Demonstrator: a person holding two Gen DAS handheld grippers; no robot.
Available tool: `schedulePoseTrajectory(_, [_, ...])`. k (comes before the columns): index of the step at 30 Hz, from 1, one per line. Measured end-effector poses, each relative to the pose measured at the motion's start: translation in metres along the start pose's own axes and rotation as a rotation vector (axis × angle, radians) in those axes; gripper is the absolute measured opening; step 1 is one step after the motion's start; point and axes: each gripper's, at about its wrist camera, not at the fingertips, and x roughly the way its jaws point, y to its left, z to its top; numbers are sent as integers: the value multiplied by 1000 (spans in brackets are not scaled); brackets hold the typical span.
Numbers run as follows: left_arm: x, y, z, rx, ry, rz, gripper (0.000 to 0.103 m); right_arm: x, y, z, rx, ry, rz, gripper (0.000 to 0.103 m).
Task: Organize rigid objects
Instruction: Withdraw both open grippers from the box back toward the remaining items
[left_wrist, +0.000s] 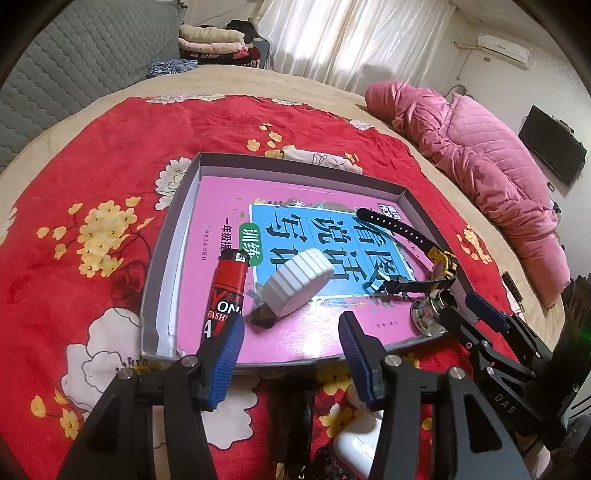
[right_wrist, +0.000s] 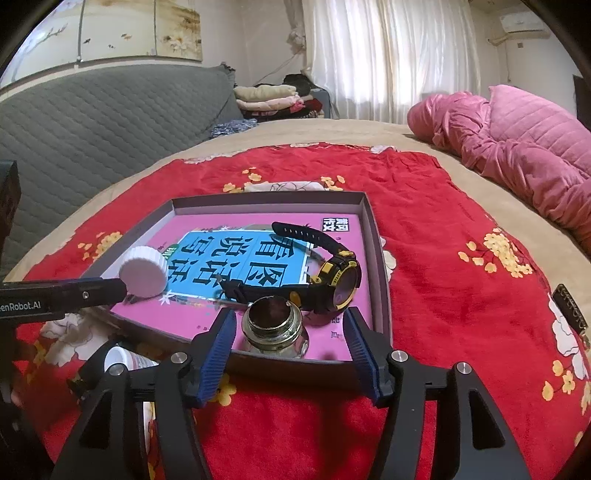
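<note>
Right hand-held gripper (right_wrist: 290, 347) straddles upright glass jar (right_wrist: 275, 332), mouth up.

Both tools are built alike: left gripper (left_wrist: 291, 334) and right gripper (right_wrist: 290, 338) are made of matte black angular arms, with ribbed blue pads (left_wrist: 229, 354) set on the jaws. Silver round screws (right_wrist: 399, 356) are seen at the pivots. White "DAS" and "enRobot.AI" lettering is printed on the arms.
</note>
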Motion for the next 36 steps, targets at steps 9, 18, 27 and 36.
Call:
schedulePoseTrajectory(9, [-3,0,-1,9,-11,-8,61,-3,2,-1,-12,1,-8,68])
schedulePoseTrajectory(18, [-6,-1,-2,11,-15,-14,62,-5,1,0,-13,0,-14,70])
schedulePoseTrajectory(27, [-15,5,-2,-2,-33,-13,62,-11,3,1,-19,-12,-26,71])
schedulePoseTrajectory(36, [-21,7,-2,-8,-42,-19,62,-20,3,2,-11,-21,-28,72])
